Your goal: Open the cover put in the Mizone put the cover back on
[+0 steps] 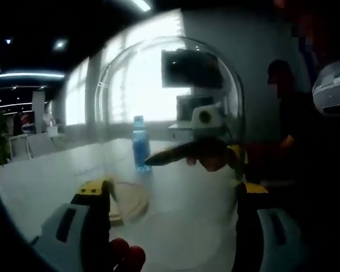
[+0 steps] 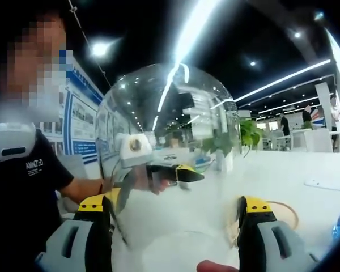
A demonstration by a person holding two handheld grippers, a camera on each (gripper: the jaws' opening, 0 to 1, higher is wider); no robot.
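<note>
A white table (image 1: 56, 170) carries everything here, its top running back toward bright windows in the left gripper view. Held above it is a clear glass dome cover (image 1: 170, 113), tilted and lifted off its base; it sits between the two grippers, and each view looks through it (image 2: 175, 147) at the other gripper beyond. The left gripper (image 1: 173, 212) has its yellow-tipped jaws set wide on either side of the dome's lower wall, and the right gripper (image 2: 173, 226) stands the same way, jaws spread with the glass rim between them; whether either pair actually presses the glass I cannot tell. A round wooden base (image 1: 130, 198) lies flat on the table near its front edge, just beside the left jaw. The Mizone bottle (image 1: 140, 144), blue with a blue cap, stands upright on the table behind the base and apart from it, seen through the glass. A potted green plant (image 2: 249, 136) stands farther back.
</note>
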